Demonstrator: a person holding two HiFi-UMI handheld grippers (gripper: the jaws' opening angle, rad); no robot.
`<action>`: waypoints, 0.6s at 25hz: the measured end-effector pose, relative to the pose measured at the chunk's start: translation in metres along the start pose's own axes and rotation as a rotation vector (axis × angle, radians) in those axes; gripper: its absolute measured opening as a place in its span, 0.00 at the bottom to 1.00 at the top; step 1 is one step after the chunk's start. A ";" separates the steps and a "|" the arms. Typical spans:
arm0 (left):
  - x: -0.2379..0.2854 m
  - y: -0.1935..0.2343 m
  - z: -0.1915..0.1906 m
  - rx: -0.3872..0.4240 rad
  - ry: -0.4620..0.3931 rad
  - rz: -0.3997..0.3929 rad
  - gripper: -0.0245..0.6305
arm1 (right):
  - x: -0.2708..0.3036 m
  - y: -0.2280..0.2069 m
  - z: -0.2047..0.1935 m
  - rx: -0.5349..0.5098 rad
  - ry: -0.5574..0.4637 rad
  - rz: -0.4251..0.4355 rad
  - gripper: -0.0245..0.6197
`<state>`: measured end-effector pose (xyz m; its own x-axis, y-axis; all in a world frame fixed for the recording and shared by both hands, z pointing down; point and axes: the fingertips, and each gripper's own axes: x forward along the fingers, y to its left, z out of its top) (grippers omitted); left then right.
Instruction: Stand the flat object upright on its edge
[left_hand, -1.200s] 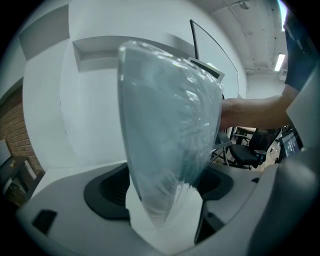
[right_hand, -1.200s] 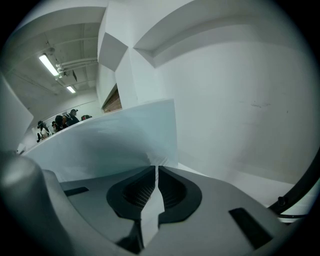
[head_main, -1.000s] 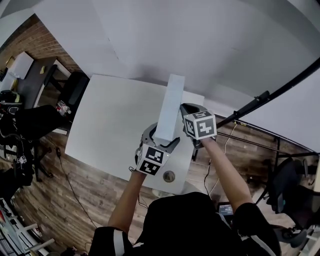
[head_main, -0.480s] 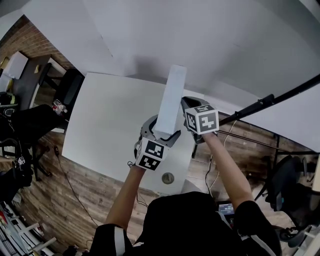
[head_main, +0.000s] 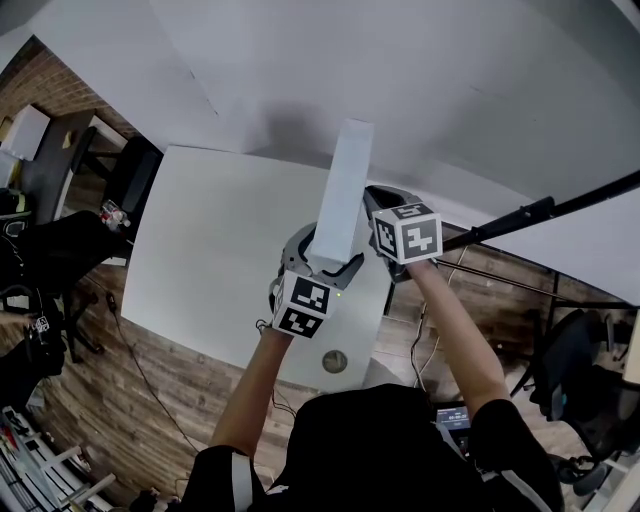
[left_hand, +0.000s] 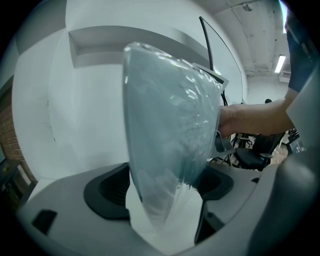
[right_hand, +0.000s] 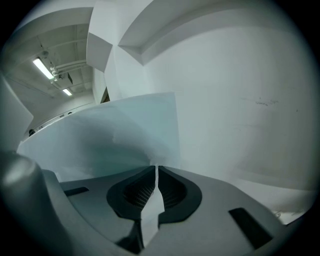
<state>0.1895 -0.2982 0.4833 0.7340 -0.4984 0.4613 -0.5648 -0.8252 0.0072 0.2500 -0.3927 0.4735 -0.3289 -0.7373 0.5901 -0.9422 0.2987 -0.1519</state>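
Left gripper (left_hand: 165, 196) is clamped on flat pack (head_main: 340, 190) end; right gripper (right_hand: 155, 187) is clamped on its thin edge, w/ table (head_main: 220, 240) below.

The flat object (head_main: 340, 195) is a long, narrow white slab, apparently a stack of sheets wrapped in clear, glossy film, reared up on its near end and leaning away over the near right part of the white counter (head_main: 220, 250). Its lower end sits between the wide-set fingers of the left gripper (head_main: 322, 262), while the right gripper (head_main: 372, 215) pinches a thin white edge at its right side. Whether its bottom edge touches the counter cannot be told.
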 end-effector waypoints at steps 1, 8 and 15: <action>0.001 0.001 0.001 -0.001 -0.002 0.001 0.63 | 0.001 -0.001 0.001 0.001 -0.001 -0.001 0.12; 0.007 0.004 0.007 0.003 -0.027 0.000 0.63 | 0.003 -0.005 0.004 0.009 -0.007 0.000 0.12; 0.010 0.008 0.011 0.008 -0.034 0.004 0.63 | 0.006 -0.008 0.005 0.015 -0.008 0.003 0.12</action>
<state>0.1971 -0.3127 0.4780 0.7442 -0.5105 0.4308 -0.5649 -0.8252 -0.0021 0.2550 -0.4023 0.4740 -0.3322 -0.7412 0.5833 -0.9420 0.2920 -0.1654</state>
